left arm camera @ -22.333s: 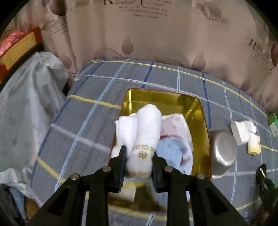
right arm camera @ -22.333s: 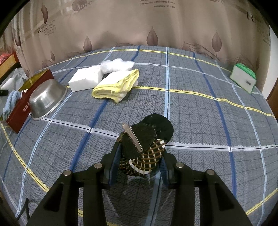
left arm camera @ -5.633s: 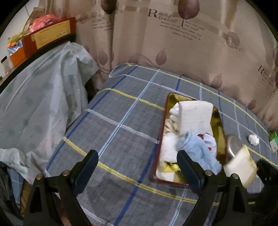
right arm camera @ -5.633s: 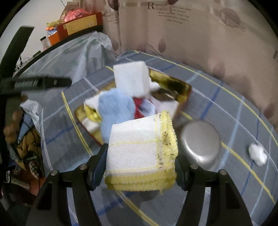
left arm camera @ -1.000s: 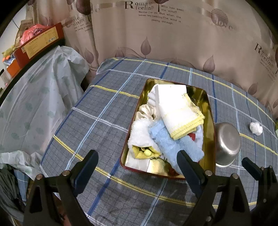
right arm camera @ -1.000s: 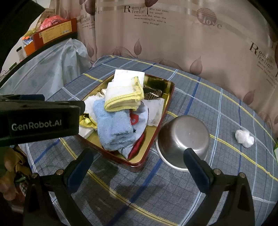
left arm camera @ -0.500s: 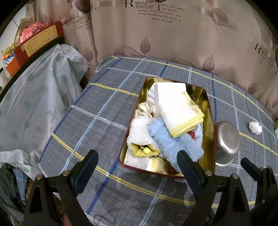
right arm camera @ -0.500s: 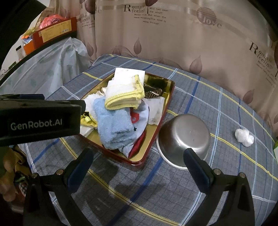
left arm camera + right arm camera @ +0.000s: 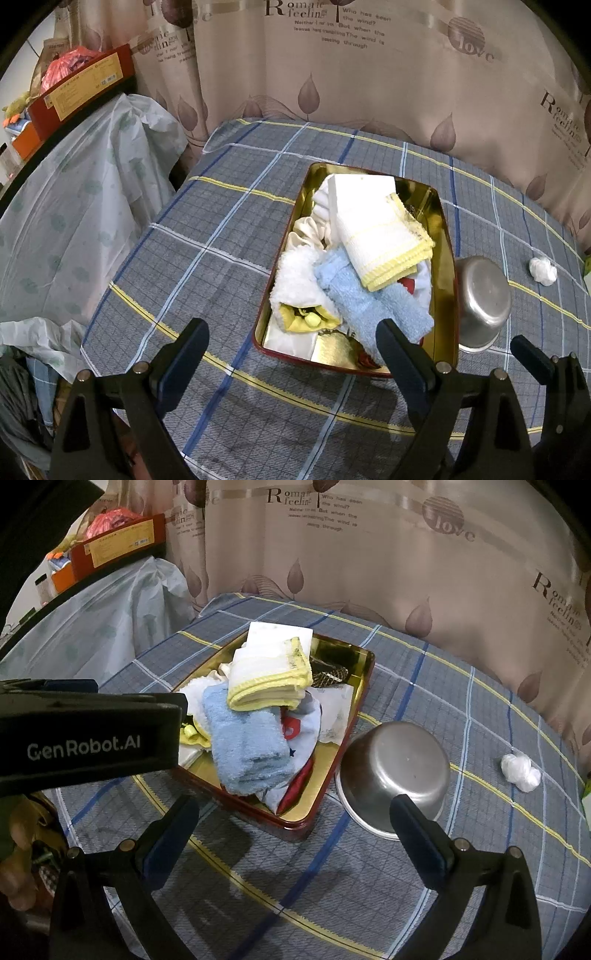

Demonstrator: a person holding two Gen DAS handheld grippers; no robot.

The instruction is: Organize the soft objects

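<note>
Nearest the cameras, the left gripper [image 9: 291,345] and the right gripper [image 9: 295,819] both gaped wide, holding nothing above the plaid cloth [image 9: 207,236]. Just past them sat the gold tray [image 9: 364,664], its long axis running away from the left wrist camera. Inside, the blue towel [image 9: 247,746] lay lengthwise at the near end, and the yellow-edged cloth [image 9: 271,681] rested on top, its hemmed edge toward the grippers. Five seconds earlier the right gripper had carried that cloth. Beside the tray stood the steel bowl [image 9: 395,768]; farther right lay a white wad [image 9: 521,770].
</note>
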